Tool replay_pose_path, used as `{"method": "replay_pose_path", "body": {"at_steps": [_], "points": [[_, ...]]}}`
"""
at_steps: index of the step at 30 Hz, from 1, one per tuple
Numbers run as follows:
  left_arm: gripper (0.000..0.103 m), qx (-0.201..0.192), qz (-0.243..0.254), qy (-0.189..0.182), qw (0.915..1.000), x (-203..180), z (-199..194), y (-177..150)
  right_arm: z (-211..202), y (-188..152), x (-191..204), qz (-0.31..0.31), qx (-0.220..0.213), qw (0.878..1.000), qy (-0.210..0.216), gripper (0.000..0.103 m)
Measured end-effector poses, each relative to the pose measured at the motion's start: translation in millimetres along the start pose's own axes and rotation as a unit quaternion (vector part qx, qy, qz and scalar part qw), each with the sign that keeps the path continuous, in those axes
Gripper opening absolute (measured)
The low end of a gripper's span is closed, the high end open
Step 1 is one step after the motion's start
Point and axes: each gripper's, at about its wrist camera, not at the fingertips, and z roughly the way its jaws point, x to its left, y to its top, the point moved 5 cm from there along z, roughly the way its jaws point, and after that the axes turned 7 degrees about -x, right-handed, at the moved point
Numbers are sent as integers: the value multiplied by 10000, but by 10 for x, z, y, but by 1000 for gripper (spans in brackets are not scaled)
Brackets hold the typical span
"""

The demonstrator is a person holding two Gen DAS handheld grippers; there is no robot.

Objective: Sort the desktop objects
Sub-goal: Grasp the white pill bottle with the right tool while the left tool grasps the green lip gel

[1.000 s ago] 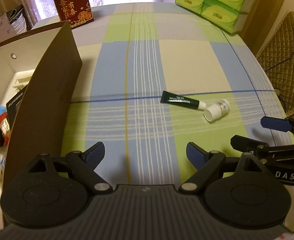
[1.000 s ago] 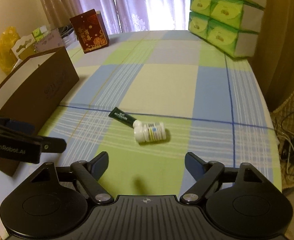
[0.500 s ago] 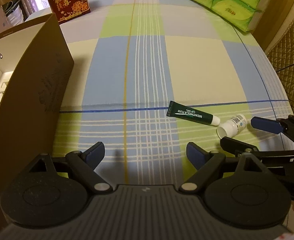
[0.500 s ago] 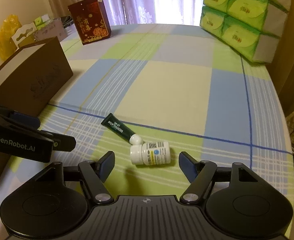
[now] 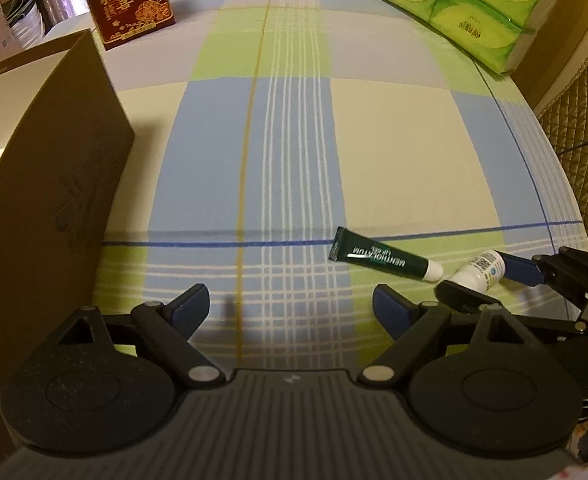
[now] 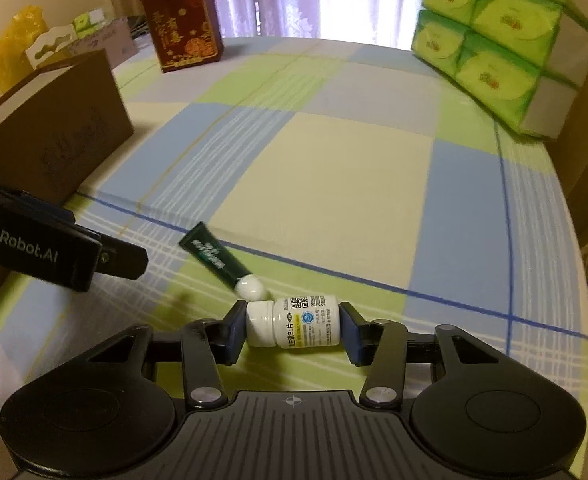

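A small white pill bottle (image 6: 294, 322) lies on its side on the checked tablecloth, and my right gripper (image 6: 292, 326) is shut on it, one pad at the cap end and one at the base. The same bottle (image 5: 478, 270) shows between those fingers in the left wrist view. A dark green tube with a white cap (image 6: 218, 259) lies just beyond the bottle, cap nearly touching it; it also appears in the left wrist view (image 5: 381, 255). My left gripper (image 5: 290, 306) hovers open over bare cloth, left of the tube. A brown open box (image 5: 50, 184) stands at the left.
A red gift bag (image 5: 128, 0) stands at the far left of the table. Stacked green tissue packs (image 6: 505, 36) fill the far right corner. A woven chair (image 5: 581, 136) is beyond the table's right edge. Clutter and a yellow bag (image 6: 14, 52) lie past the box.
My right gripper has moved forward and down and shut on the pill bottle, which lay free before. My left gripper has drifted forward and stayed open.
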Motion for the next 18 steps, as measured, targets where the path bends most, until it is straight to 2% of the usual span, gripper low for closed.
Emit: {"method": "replay_pose_path", "body": {"at_steps": [13,18], "points": [[87,-27,-86,-292,9995,-365,329,206,-281,-177,-429,283,15,9982,-526,45],[87,64,174,-241,9995,-434,504,140,-323,-208,-445,306,19,9979,-563,45]]}}
